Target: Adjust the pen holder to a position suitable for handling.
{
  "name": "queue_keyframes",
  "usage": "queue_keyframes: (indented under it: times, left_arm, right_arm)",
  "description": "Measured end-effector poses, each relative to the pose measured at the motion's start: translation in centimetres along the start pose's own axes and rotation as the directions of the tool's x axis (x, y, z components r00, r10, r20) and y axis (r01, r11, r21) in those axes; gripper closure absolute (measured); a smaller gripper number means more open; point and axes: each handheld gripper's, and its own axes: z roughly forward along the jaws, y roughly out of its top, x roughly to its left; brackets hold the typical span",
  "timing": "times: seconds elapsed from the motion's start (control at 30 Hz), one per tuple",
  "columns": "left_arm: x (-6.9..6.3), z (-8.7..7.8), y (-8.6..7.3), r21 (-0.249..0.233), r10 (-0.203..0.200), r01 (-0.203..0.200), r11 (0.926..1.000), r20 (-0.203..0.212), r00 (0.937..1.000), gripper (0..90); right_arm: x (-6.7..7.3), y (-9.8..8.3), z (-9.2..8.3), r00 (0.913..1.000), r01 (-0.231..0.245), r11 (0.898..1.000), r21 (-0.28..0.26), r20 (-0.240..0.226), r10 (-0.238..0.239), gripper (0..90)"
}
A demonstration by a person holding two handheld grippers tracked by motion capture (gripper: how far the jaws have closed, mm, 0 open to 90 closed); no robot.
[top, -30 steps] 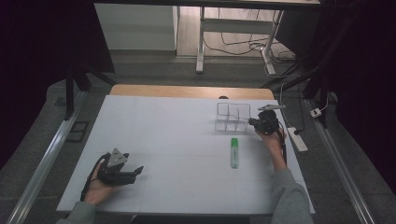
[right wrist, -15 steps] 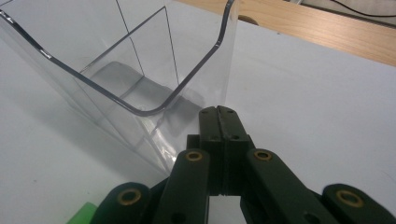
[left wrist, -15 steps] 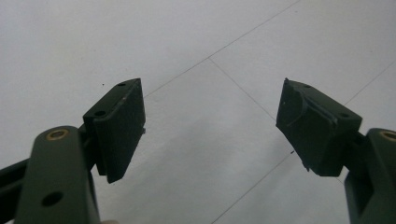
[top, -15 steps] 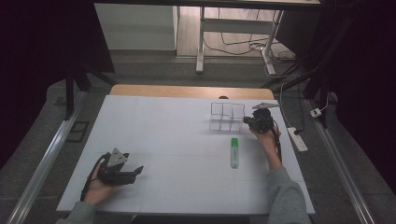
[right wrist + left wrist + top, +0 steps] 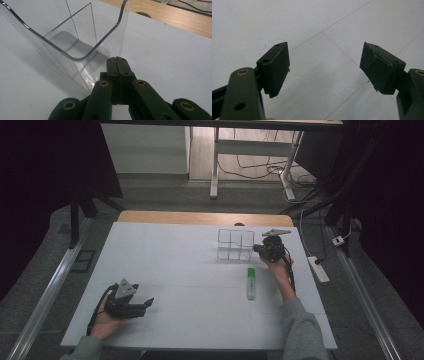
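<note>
One clear divided organizer [image 5: 235,245], one green marker [image 5: 251,283] and two grippers are on the white table [image 5: 175,270]; the marker lies just in front of the organizer, toward the person. Since a second ago the organizer has slid left, with the right gripper [image 5: 261,249] at its right side, while the left gripper [image 5: 141,306], well off to the organizer's near left, hasn't budged. The right gripper view shows its jaws pressed together, gripping nothing, tips at the organizer's corner [image 5: 82,47], and the left gripper view shows its jaws [image 5: 324,67] gaping wide over bare table.
</note>
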Motion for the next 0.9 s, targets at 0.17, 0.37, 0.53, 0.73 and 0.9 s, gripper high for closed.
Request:
queue_keyframes:
  times: [0.17, 0.37, 0.53, 0.73, 0.9]
  left_arm:
    - [0.0, 0.0, 0.1, -0.002, 0.001, -0.001, 1.0000, 0.004, 1.0000, 23.9]
    - [0.1, 0.0, 0.0, -0.005, 0.004, -0.004, 1.0000, 0.009, 1.0000, 23.9]
    - [0.2, 0.0, 0.0, -0.006, 0.005, -0.005, 1.0000, 0.015, 0.9999, 24.0]
    - [0.2, 0.1, 0.1, -0.007, 0.008, -0.008, 0.9999, 0.020, 0.9998, 24.0]
    - [0.2, 0.1, 0.2, -0.007, 0.008, -0.008, 0.9999, 0.021, 0.9998, 24.0]
  right_arm:
    - [0.7, 0.3, 0.6, 0.9999, 0.011, 1.000, 0.007, 0.000, -0.011, 89.1]
    - [1.8, 1.0, 1.7, 0.9999, 0.004, 1.000, 0.008, -0.015, -0.004, 89.2]
    - [2.8, 1.7, 2.5, 0.9996, 0.019, 1.000, 0.018, -0.022, -0.019, 89.1]
    - [3.5, 1.8, 3.1, 0.9990, 0.041, 0.998, 0.041, -0.017, -0.041, 89.1]
    - [3.9, 1.9, 3.5, 0.9985, 0.052, 0.997, 0.058, -0.017, -0.052, 89.1]
